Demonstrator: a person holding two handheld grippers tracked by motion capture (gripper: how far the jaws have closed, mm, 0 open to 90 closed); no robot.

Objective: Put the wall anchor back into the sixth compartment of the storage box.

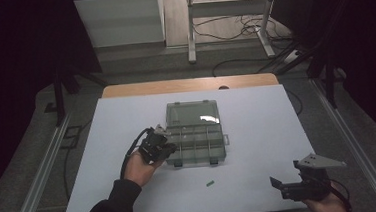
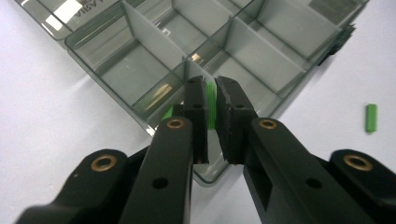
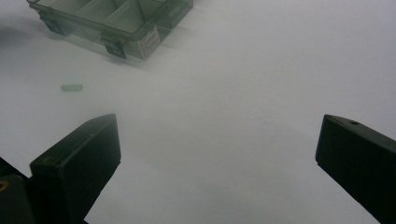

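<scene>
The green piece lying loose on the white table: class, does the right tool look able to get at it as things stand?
Probably yes. The right tool is open, and only bare white table lies between it and the green piece. The organiser box sits farther off, and the left tool is over there.
</scene>
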